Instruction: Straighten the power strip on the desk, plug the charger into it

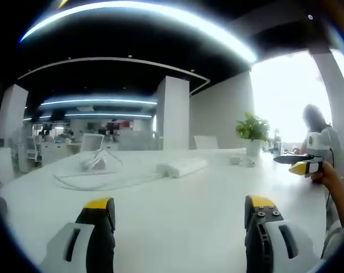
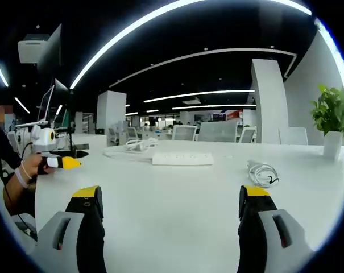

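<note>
Strip position: power strip (image 1: 182, 167) lies on the white desk (image 1: 177, 222), at about 12 o'clock from the left gripper (image 1: 180, 219), well ahead of the jaws and untouched. In right gripper view the power strip (image 2: 182, 158) also sits near 12 o'clock, a touch left of centre, well ahead of the right gripper (image 2: 167, 210).
Strip axis: long side runs roughly crosswise to both grippers, slightly skewed in left gripper view; its cable (image 1: 98, 181) loops off toward 10 o'clock to a bundled heap (image 1: 96, 160).
Charger: small coiled white lead with a block (image 2: 262, 173) at about 1 o'clock from the right jaws, right of the strip, apart from it. Likely the same item at (image 1: 240, 161) in left gripper view.
Fingers: both pairs spread wide, nothing between them.
Nearer hand: judgement only, right looks closer to the charger; the strip seems about equal for both.
Other: potted plant (image 2: 332, 119) at 2 o'clock.
Writing: no brand or label legible.
</note>
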